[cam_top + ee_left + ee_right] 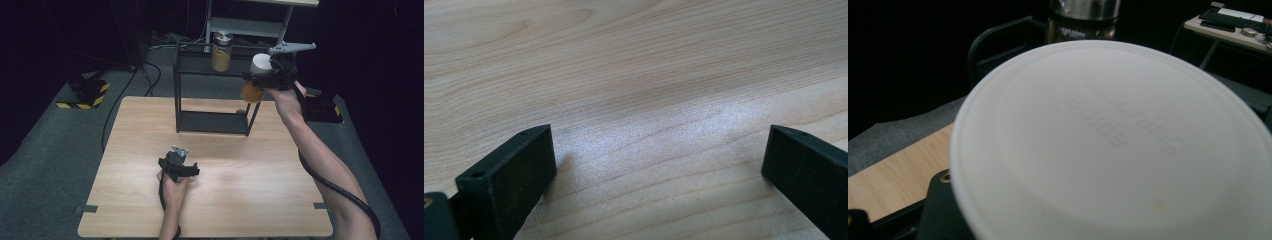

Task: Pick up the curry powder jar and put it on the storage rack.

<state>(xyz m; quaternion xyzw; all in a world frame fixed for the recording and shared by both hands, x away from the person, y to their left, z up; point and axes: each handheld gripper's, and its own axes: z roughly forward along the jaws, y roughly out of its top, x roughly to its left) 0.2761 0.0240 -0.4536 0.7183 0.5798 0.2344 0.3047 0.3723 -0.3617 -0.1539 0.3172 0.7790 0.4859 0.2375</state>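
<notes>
My right gripper (260,78) is shut on a seasoning bottle (251,93) with orange contents and a white lid (1113,145). It holds the bottle in the air by the top right corner of a black two-tier rack (212,122). A tall jar (221,51) with a metal lid stands on the rack's top shelf, and its upper part (1083,20) sits just behind the white lid in the right gripper view. My left gripper (179,152) rests low over the wooden table (240,200), its jaws (659,165) open over bare wood.
A small brownish object (241,111) lies on the rack's lower shelf at the right. Yellow-and-black striped stands sit on the carpet at the left (87,92) and right (322,107). A metal desk frame (250,25) stands behind the rack.
</notes>
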